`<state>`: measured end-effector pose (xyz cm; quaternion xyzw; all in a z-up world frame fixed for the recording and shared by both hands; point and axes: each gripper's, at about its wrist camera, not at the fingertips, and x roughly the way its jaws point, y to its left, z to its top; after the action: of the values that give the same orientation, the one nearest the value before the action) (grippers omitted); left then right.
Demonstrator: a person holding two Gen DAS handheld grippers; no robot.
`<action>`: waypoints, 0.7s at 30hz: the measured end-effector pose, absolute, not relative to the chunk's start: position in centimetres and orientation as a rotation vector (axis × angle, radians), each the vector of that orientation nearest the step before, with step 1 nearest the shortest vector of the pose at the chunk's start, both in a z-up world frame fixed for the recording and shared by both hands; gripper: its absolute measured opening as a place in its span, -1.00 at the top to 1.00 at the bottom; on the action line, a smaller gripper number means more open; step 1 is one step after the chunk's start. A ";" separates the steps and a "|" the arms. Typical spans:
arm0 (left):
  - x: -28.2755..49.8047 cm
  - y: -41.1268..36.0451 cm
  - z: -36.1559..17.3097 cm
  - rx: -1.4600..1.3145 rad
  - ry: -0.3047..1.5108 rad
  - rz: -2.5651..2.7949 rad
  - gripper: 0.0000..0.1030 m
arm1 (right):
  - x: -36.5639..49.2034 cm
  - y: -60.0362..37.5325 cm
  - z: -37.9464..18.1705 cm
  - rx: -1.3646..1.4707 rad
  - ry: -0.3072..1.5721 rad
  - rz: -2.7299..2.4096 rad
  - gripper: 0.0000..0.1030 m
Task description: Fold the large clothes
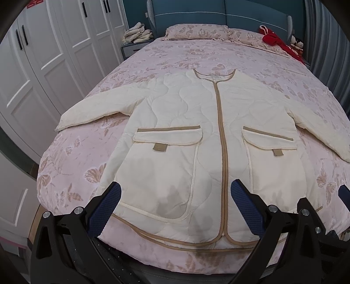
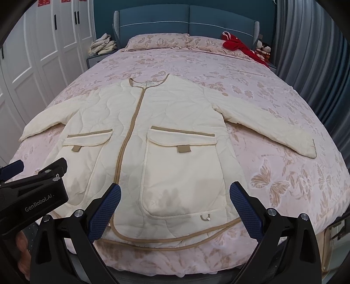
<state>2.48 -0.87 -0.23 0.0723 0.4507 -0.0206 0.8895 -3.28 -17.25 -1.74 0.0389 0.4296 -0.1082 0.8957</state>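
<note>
A cream quilted jacket (image 1: 181, 122) (image 2: 166, 131) with tan trim and two flap pockets lies flat, front up, on the bed, both sleeves spread out to the sides. Its hem is at the near foot edge. My left gripper (image 1: 175, 194) hovers open above the hem over the left pocket, nothing between its blue pads. My right gripper (image 2: 175, 194) is open too, above the right pocket near the hem. In the right wrist view the left gripper's body (image 2: 32, 192) shows at the left edge.
The bed has a pink butterfly-print cover (image 1: 175, 52) (image 2: 284, 174), pillows and a teal headboard (image 2: 188, 19). Red clothing (image 2: 238, 47) lies by the right pillow. A nightstand holds pale folded cloth (image 1: 137, 32). White wardrobe doors (image 1: 43, 54) stand left, grey curtain (image 2: 310, 54) right.
</note>
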 end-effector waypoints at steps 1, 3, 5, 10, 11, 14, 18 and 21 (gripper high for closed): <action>2.4 -0.9 -0.2 0.153 0.934 -0.044 -0.90 | -3.3 -17.2 -1.7 0.078 0.889 -0.223 -0.90; 2.4 -1.0 -0.1 0.155 0.932 -0.045 -0.90 | -3.4 -17.0 -1.6 0.069 0.886 -0.220 -0.90; 2.3 -1.0 -0.1 0.150 0.932 -0.046 -0.90 | -3.4 -16.9 -1.6 0.065 0.882 -0.220 -0.90; 2.3 -0.9 0.0 0.147 0.927 -0.039 -0.90 | -3.6 -17.1 -1.4 0.067 0.879 -0.228 -0.90; 2.3 -0.8 0.0 0.146 0.929 -0.036 -0.90 | -3.5 -17.1 -1.3 0.067 0.879 -0.228 -0.90; 2.4 -0.7 0.0 0.147 0.930 -0.028 -0.90 | -3.7 -17.2 -1.1 0.071 0.875 -0.233 -0.90; 2.4 -0.5 0.0 0.143 0.933 -0.025 -0.90 | -3.6 -17.1 -1.0 0.068 0.874 -0.233 -0.90; 2.4 -0.4 0.0 0.144 0.933 -0.024 -0.90 | -3.5 -17.1 -1.0 0.067 0.873 -0.230 -0.90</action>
<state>2.38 -0.43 0.03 0.0693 0.4493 -0.0118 0.8906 -3.49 -17.06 -0.99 0.0322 0.4219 -0.1113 0.8992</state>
